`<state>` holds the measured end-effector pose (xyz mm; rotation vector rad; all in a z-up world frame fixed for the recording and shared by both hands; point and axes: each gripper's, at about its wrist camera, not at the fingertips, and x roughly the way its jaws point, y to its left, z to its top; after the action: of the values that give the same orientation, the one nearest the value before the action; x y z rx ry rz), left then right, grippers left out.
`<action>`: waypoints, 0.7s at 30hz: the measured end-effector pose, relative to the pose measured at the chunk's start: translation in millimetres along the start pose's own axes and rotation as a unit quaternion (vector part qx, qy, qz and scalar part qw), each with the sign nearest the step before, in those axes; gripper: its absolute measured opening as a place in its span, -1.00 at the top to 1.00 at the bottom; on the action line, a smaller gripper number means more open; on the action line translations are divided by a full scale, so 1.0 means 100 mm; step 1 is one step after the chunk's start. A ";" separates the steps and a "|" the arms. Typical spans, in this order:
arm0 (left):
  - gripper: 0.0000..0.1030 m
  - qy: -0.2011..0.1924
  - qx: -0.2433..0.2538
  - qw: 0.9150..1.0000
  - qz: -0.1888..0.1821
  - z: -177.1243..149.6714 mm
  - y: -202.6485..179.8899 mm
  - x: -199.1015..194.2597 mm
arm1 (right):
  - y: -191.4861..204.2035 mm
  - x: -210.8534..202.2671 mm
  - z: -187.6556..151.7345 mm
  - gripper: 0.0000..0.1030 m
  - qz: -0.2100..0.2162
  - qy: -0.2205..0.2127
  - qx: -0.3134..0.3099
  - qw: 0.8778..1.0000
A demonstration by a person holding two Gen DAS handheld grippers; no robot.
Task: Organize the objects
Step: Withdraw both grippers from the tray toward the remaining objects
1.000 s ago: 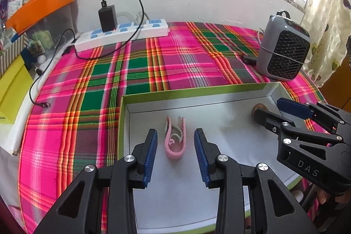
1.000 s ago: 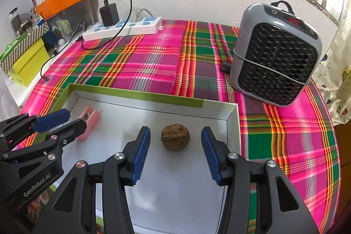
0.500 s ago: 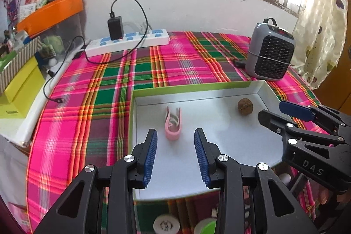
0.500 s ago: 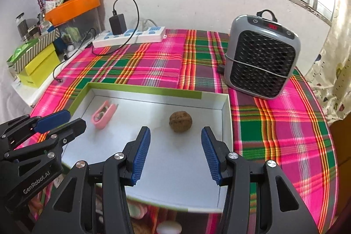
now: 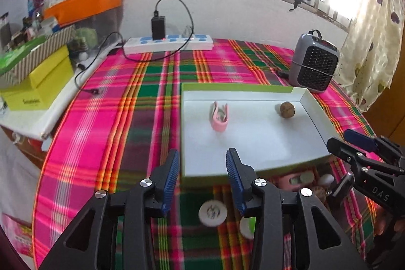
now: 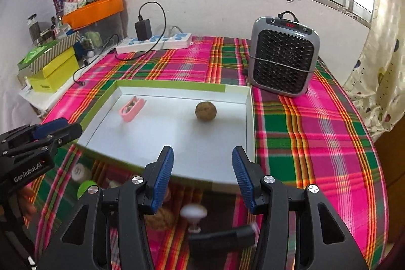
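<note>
A white tray with a green rim lies on the plaid cloth. A pink clip rests in its left part and a walnut in its far right corner. My left gripper hovers over the tray's near edge with its jaws opening and nothing between them. My right gripper stands open and empty over the same near edge, short of the walnut. The pink clip and the left gripper show at the left of the right wrist view. The right gripper shows at the left wrist view's right side.
Small items lie in front of the tray: a white round cap, a green cap, another walnut, a white knob, a black object. A grey heater stands back right, a power strip at the back, and a yellow box on the left.
Both grippers have drawn back from the clip and the walnut to the tray's near edge. Small items in front of the tray came into view. The left jaws have widened.
</note>
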<state>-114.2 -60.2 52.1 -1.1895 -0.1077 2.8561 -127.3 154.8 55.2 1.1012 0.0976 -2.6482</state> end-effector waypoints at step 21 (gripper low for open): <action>0.24 0.041 -0.010 0.999 -0.032 -0.44 0.07 0.02 | 0.09 -0.20 -0.49 0.03 0.024 0.003 -0.002 1.000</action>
<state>-84.3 -64.6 19.7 -1.2817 -0.1698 2.7528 -77.2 159.0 35.0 1.0970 0.0783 -2.6011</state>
